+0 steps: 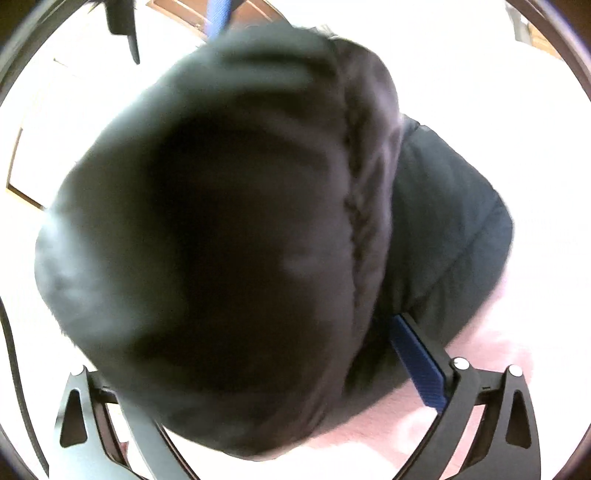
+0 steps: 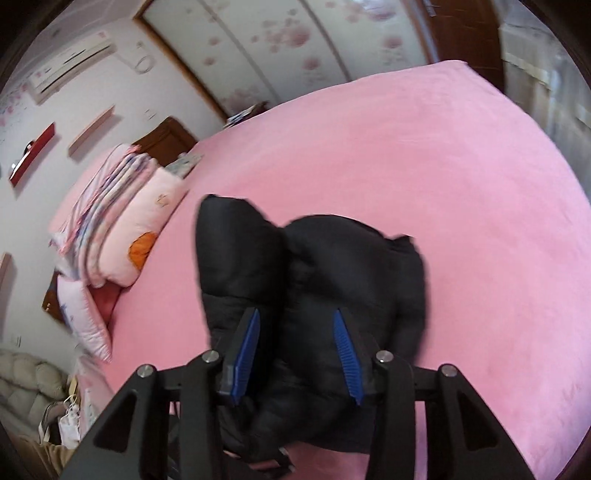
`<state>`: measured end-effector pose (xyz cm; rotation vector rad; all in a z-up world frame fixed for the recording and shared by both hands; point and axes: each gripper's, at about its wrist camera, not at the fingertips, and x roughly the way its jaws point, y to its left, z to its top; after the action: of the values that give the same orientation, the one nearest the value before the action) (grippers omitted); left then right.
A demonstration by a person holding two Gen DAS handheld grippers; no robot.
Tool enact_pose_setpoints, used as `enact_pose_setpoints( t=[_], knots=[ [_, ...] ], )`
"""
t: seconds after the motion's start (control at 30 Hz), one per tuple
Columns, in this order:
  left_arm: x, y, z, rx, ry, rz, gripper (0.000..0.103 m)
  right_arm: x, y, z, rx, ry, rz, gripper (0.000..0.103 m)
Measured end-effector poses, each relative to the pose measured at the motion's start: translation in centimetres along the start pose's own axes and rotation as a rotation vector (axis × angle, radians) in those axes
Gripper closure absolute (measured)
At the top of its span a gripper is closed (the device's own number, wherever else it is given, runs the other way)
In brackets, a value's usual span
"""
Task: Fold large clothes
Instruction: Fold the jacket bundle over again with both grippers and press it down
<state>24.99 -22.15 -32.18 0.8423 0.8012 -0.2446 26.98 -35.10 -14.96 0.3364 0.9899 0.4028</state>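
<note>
A black padded jacket [image 2: 317, 280] lies bunched on the pink bed [image 2: 443, 177]. My right gripper [image 2: 295, 321] is just above its near part, jaws apart, with a fold of jacket between the blue pads [image 2: 343, 350]. In the left wrist view the jacket [image 1: 221, 229] fills the frame, blurred and very close. My left gripper's right blue pad [image 1: 417, 358] shows against the fabric; the left finger is hidden under it, so its grip is unclear. The other gripper [image 1: 125, 26] shows at the top left.
A stack of folded pink quilts and pillows [image 2: 122, 229] sits at the bed's left side. A wardrobe with flower doors [image 2: 280, 40] and an air conditioner [image 2: 70, 62] are on the far walls. A cushioned seat [image 2: 26, 384] is at lower left.
</note>
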Motion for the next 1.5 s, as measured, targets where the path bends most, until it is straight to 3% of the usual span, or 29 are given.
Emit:
enact_pose_setpoints(
  t=[0.2, 0.3, 0.33, 0.4, 0.43, 0.5, 0.53, 0.6, 0.7, 0.77, 0.87, 0.93, 1.03, 1.17, 1.27, 1.33, 1.5],
  knots=[
    [-2.2, 3.1, -0.5, -0.073, -0.019, -0.191, 0.001, 3.3, 3.9, 1.0, -0.084, 0.089, -0.022, 0.060],
    [-3.7, 7.9, -1.8, -0.185, -0.029, -0.301, 0.001, 3.4, 4.5, 0.7, -0.097, 0.102, -0.027, 0.060],
    [-5.0, 8.9, 0.2, -0.220, -0.032, -0.323, 0.001, 3.3, 4.3, 0.5, -0.095, 0.108, -0.026, 0.060],
    [-5.1, 12.8, -0.4, -0.287, -0.043, -0.352, 0.001, 3.5, 4.5, 0.2, -0.096, 0.119, -0.030, 0.060],
    [-6.4, 13.7, -0.9, -0.338, -0.059, -0.370, 0.001, 3.3, 4.5, 0.1, -0.100, 0.123, -0.031, 0.060],
    [-8.7, 15.7, -5.1, -0.438, -0.087, -0.376, 0.001, 3.5, 4.9, -0.3, -0.118, 0.137, -0.036, 0.060],
    [-8.0, 18.4, -6.9, -0.518, -0.098, -0.366, 0.001, 3.7, 5.2, -0.4, -0.123, 0.142, -0.038, 0.060],
    [-6.5, 21.1, -7.4, -0.631, -0.115, -0.335, 0.001, 3.7, 5.8, -0.8, -0.130, 0.154, -0.026, 0.060],
    [-1.3, 25.4, -8.9, -0.806, -0.057, -0.229, 0.001, 3.6, 7.5, -1.2, -0.140, 0.157, -0.004, 0.060],
    [2.6, 26.5, -8.9, -0.910, -0.030, -0.250, 0.005, 3.6, 8.6, -1.4, -0.161, 0.156, -0.025, 0.060],
    [7.7, 28.1, -10.1, -1.043, 0.000, -0.319, 0.009, 2.8, 8.7, -1.0, -0.176, 0.069, -0.205, 0.060],
    [10.3, 28.3, -10.1, -1.100, 0.013, -0.376, 0.009, 1.8, 6.3, -0.3, -0.111, 0.001, -0.329, 0.060],
    [11.7, 28.3, -9.8, -1.149, -0.028, -0.475, 0.009, 2.5, 0.9, 0.3, 0.037, 0.057, -0.403, 0.060],
    [12.2, 24.7, -8.4, -1.156, -0.094, -0.605, 0.009, 5.4, -5.3, 0.0, 0.221, 0.162, -0.298, 0.060],
    [12.4, 23.1, -6.9, -1.140, -0.116, -0.683, 0.010, 8.1, -7.6, -0.5, 0.268, 0.202, -0.250, 0.065],
    [12.5, 21.5, -5.4, -1.108, -0.121, -0.739, 0.010, 9.8, -8.6, -0.8, 0.275, 0.215, -0.189, 0.087],
    [11.1, 19.2, -2.0, -1.026, -0.165, -0.747, 0.009, 11.7, -8.4, -1.1, 0.171, 0.208, -0.118, 0.095]
  ],
)
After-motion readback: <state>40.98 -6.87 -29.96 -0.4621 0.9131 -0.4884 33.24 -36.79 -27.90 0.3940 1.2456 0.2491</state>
